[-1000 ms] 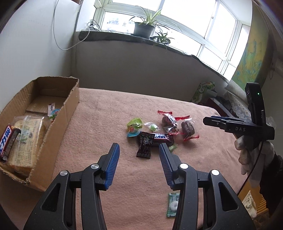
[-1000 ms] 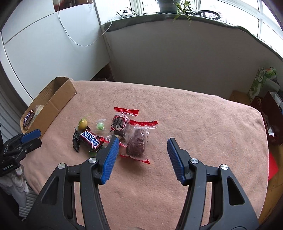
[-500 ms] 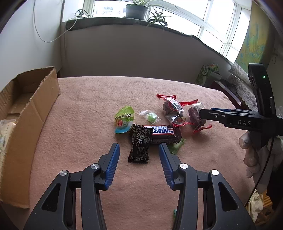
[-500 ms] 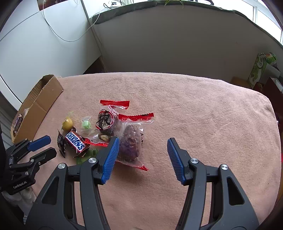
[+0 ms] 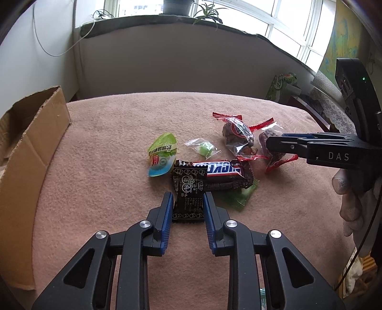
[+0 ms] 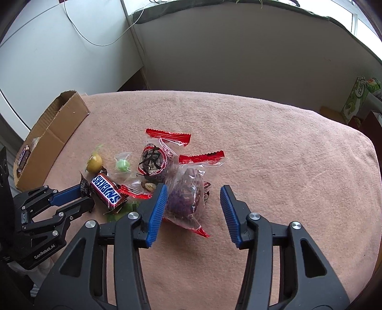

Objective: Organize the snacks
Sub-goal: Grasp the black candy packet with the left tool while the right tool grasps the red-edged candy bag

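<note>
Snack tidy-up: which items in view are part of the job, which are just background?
Job: black packet between left gripper pads, Snickers bar, bagged pastry at right gripper, cardboard box.
Background: potted plant, wall cable, green carton.

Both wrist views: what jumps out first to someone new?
The heap of wrapped snacks mid-table on the pink cloth, with the blue-and-brown Snickers bar in it. The left tongs have just been closing and now pinch a small black printed packet at the heap's near edge. The right tongs straddle a clear red-edged bag of dark dried fruit, one pad touching it; an open cardboard box stands at the table's left edge.
</note>
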### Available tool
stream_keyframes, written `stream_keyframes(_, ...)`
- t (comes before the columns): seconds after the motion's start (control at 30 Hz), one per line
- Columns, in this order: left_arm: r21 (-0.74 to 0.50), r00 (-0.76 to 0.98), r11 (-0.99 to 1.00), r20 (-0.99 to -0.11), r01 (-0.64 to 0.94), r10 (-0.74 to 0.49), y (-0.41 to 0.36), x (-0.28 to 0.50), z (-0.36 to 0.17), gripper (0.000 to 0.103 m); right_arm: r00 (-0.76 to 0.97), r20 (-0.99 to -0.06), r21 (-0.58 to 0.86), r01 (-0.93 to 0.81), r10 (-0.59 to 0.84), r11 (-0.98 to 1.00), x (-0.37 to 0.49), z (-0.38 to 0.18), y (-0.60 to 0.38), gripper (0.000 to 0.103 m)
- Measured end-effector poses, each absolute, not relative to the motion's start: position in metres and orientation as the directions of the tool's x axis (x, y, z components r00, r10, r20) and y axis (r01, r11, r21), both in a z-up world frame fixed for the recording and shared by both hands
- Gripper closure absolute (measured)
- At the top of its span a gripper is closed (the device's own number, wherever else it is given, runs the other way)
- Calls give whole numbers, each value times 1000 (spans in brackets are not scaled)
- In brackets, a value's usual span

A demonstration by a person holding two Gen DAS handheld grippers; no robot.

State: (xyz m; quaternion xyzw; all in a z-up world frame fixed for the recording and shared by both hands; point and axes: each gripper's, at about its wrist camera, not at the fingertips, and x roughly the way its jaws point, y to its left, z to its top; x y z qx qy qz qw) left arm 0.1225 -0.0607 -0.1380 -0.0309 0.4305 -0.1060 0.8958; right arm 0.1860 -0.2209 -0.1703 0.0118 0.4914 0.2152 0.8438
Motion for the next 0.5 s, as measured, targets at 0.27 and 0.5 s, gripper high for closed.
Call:
stream_keyframes(0.27, -160, 606, 973, -762, 163, -227, -60, 124, -139, 80, 412, -825, 242, -363, 388, 900, 186, -169, -215, 72)
stream_keyframes(0.5, -159, 622, 973, -749, 166, -228, -52, 116, -132, 80, 431, -809, 263, -341, 398, 903, 179, -163, -228, 73)
